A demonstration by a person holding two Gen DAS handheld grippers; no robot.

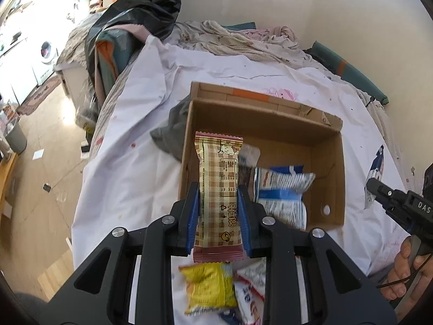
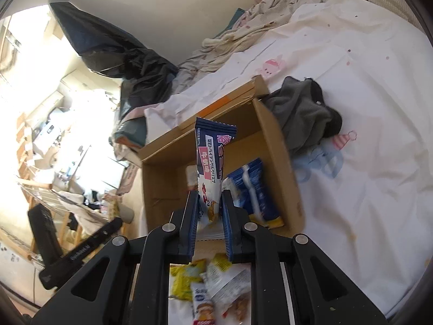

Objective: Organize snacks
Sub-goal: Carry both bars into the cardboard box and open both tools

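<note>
My left gripper [image 1: 218, 189] is shut on a tan checked snack packet [image 1: 218, 178], held upright over the near left corner of an open cardboard box [image 1: 328, 162]. Blue-and-white snack packets [image 1: 281, 189] lie inside the box. My right gripper [image 2: 209, 197] is shut on a blue-and-white snack packet [image 2: 211, 157], held upright over the near edge of the same box [image 2: 281, 146], which holds a blue packet [image 2: 254, 189]. The right gripper also shows at the right edge of the left wrist view [image 1: 397, 203]. Loose snacks lie below both grippers: a yellow packet [image 1: 208, 287] and several packets [image 2: 205, 287].
The box stands on a white bedsheet [image 1: 135, 140] on a bed. A grey cloth [image 2: 305, 113] lies against the box's side. Crumpled bedding [image 1: 238, 40] and a black bag [image 1: 140, 8] lie at the far end. The floor [image 1: 40, 162] is off the bed's left edge.
</note>
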